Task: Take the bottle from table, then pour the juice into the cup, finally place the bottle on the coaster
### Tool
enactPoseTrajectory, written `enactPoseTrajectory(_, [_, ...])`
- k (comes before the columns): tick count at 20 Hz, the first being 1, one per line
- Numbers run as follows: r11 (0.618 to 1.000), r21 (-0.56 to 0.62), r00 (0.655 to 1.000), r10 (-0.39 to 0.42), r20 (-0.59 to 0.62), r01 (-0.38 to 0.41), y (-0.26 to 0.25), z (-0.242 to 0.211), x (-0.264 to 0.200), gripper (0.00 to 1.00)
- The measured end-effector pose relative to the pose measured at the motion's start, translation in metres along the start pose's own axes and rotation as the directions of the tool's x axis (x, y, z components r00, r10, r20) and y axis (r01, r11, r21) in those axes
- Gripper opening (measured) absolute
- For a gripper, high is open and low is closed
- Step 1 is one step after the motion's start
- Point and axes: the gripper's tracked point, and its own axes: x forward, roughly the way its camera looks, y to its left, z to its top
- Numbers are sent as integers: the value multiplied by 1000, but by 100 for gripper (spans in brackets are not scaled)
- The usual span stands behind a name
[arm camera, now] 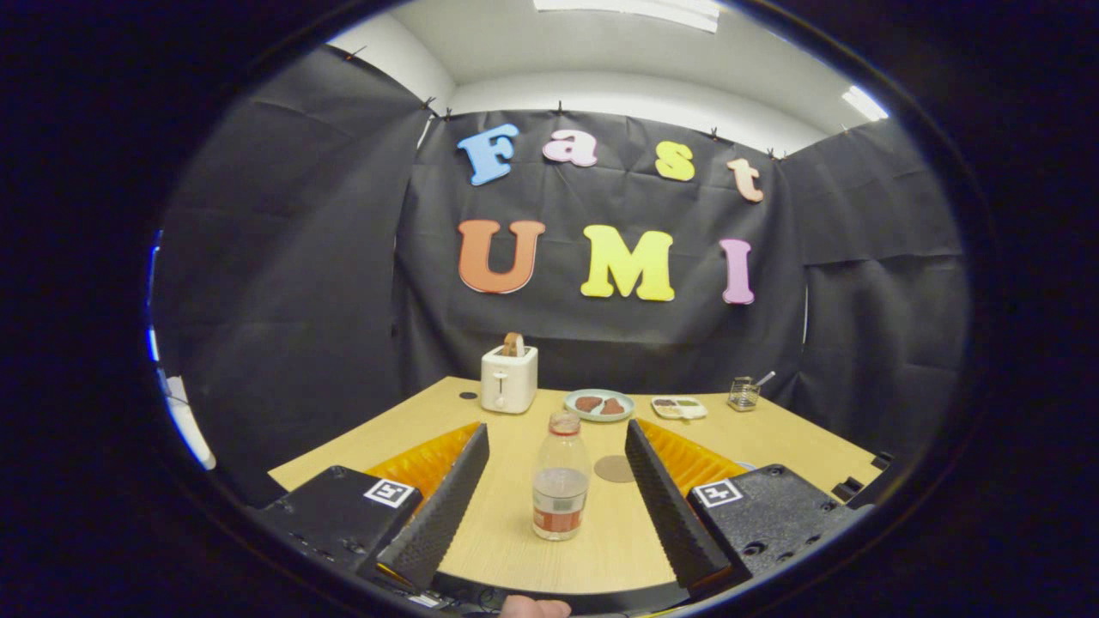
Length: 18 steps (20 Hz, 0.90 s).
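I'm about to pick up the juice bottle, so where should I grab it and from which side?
Grip the bottle on its straight body, about at the liquid line above the label, coming straight ahead and level. It stands upright between the open fingers of the hand-held gripper, and its neck narrows toward the cap, a likely poorer hold.

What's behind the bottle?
Behind the bottle, standing between the open gripper fingers: a coaster, then a plate. The table directly behind it is covered.

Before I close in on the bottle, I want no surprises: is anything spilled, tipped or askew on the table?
Nothing stands out. The bottle stands upright and capped between the open gripper's fingers, and the table around it looks dry.
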Motion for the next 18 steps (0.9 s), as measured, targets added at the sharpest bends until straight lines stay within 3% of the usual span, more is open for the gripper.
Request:
enactPoseTrajectory(10, [998,43,996,-48,-75,51,-18,-86,37,100])
enactPoseTrajectory(18, [999,24,994,-34,-108,37,-14,-127,81,100])
